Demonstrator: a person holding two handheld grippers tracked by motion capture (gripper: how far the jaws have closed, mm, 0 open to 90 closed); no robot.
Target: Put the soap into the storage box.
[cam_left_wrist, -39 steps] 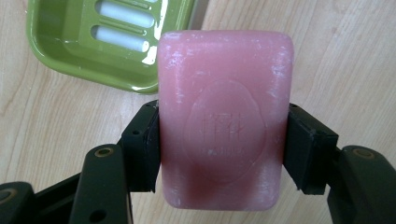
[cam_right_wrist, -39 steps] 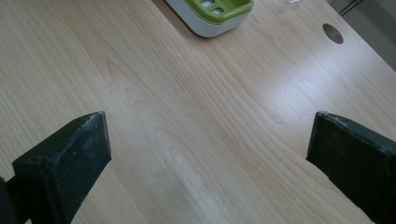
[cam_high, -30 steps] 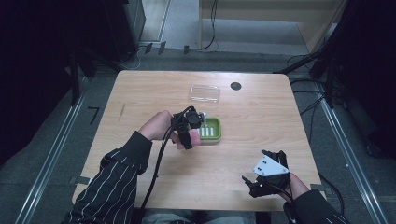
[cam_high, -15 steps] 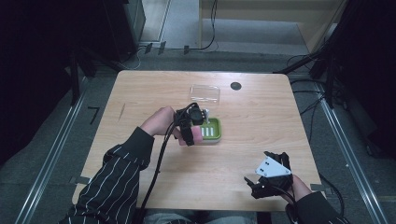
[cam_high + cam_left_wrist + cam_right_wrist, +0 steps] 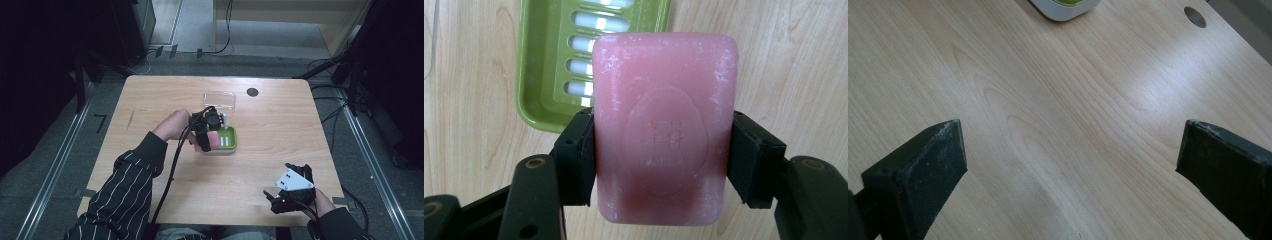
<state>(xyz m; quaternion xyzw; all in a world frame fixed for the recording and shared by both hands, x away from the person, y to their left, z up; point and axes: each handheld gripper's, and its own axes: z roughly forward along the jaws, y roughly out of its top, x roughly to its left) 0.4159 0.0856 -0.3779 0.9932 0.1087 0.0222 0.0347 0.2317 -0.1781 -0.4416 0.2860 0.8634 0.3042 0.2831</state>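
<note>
- The soap bar (image 5: 664, 127) is a pink rounded rectangle with soft corners, a slightly chalky, scuffed surface and an oval stamp with raised lettering pressed into its broad face.
- In the left gripper view its long axis runs straight away from the left tool (image 5: 663, 155), in line with the jaws, and its broad stamped face is turned toward that camera.
- The left tool is clenched on the soap bar: the two black pads press on its long side edges at about mid-length, with the near end sticking out toward the camera.
- The soap bar hangs above the near end of the green soap dish (image 5: 544, 70), its far end overlapping the dish's slotted floor; in the high view it sits at the dish's left end.
- The clear lid (image 5: 219, 100) lies on the worktop (image 5: 150, 100) just beyond the green soap dish.
- The right tool (image 5: 1073, 165) is released, jaws wide apart over bare wood, well apart from the green soap dish toward the near right corner.
</note>
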